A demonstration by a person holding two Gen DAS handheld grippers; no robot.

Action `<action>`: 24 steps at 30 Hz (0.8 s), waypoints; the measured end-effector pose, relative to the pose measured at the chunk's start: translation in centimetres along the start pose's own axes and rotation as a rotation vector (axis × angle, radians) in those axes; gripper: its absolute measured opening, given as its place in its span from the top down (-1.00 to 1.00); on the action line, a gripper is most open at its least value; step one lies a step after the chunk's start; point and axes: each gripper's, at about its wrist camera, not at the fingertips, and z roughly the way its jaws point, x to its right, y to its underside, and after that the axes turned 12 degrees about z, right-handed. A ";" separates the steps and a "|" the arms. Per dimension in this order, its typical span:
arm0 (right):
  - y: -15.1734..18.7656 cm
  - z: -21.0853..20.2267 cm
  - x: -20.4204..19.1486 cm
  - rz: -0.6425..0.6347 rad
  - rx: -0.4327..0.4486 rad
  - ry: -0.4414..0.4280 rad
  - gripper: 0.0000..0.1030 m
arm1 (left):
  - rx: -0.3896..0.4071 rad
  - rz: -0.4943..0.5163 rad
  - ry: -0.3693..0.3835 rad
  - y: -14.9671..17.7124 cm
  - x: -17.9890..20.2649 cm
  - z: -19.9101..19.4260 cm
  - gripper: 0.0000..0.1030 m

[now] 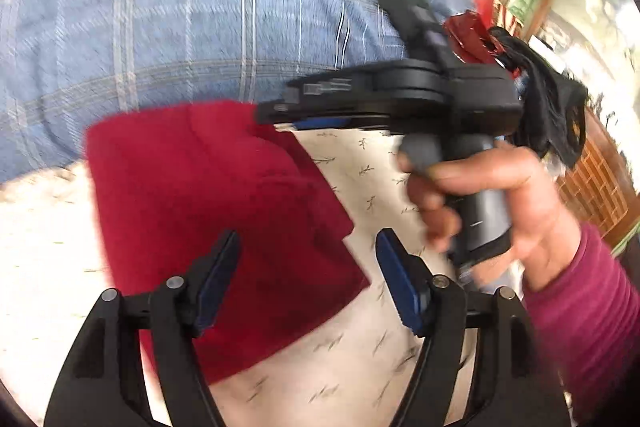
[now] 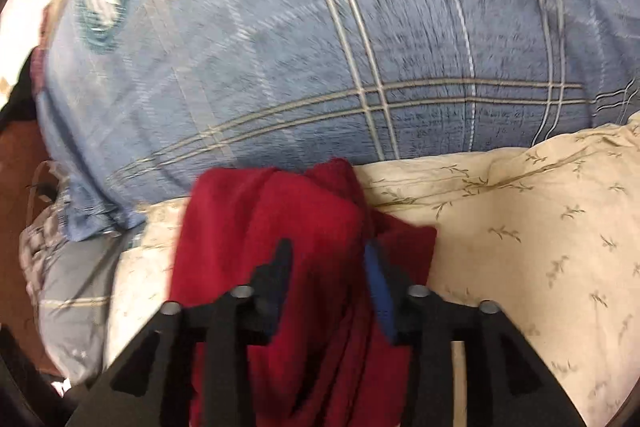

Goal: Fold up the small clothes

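A dark red garment [image 1: 224, 207] lies folded into a rough rectangle on the cream leaf-print sheet [image 1: 360, 179]. My left gripper [image 1: 308, 239] hovers open over its near right corner, with nothing pressed between the blue pads. A hand [image 1: 488, 195] in a magenta sleeve holds the right gripper's black housing [image 1: 420, 91] over the garment's far right corner. In the right wrist view the red garment [image 2: 272, 227] looks bunched and runs under my right gripper [image 2: 329, 247]. Its jaws stand apart just above the cloth, and the pads do not pinch it.
A big blue plaid pillow [image 2: 320, 47] fills the far side, also the blue plaid pillow [image 1: 180, 27]. Cream sheet [image 2: 520, 227] spreads to the right. A grey checked pillow [image 2: 68, 287] lies at the left edge. Red and black clothes [image 1: 552, 115] pile up beyond the hand.
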 end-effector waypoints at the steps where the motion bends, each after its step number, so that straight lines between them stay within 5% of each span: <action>1: 0.6 -0.6 -0.2 -0.006 0.001 -0.012 -0.11 | 0.008 0.012 -0.027 0.4 -0.4 -0.8 -0.39; 4: 3.3 -2.3 -1.2 -0.020 -0.011 -0.056 -0.41 | 0.024 0.018 -0.118 1.8 -1.8 -3.0 -0.40; 9: 6.1 0.0 -1.4 -0.005 -0.082 0.038 -0.42 | -0.015 -0.066 -0.207 3.3 -4.3 -2.8 -0.40; 11: 6.7 0.7 -0.9 0.019 -0.100 0.039 -0.20 | -0.015 -0.084 -0.228 3.8 -4.9 -2.8 -0.40; 12: 7.1 0.8 -0.9 0.009 -0.093 0.053 0.26 | -0.014 -0.086 -0.239 4.0 -4.9 -2.8 -0.40; 13: 7.4 0.8 -1.0 -0.012 -0.071 0.077 0.51 | -0.013 -0.088 -0.244 4.4 -5.0 -2.8 -0.40; 19: 8.3 -2.0 -0.3 -0.052 0.016 0.084 0.69 | -0.018 -0.102 -0.262 4.7 -5.6 -2.7 -0.40; 24: 9.1 0.6 1.3 -0.029 -0.021 0.135 0.71 | -0.038 -0.138 -0.251 5.2 -5.9 -1.7 -0.40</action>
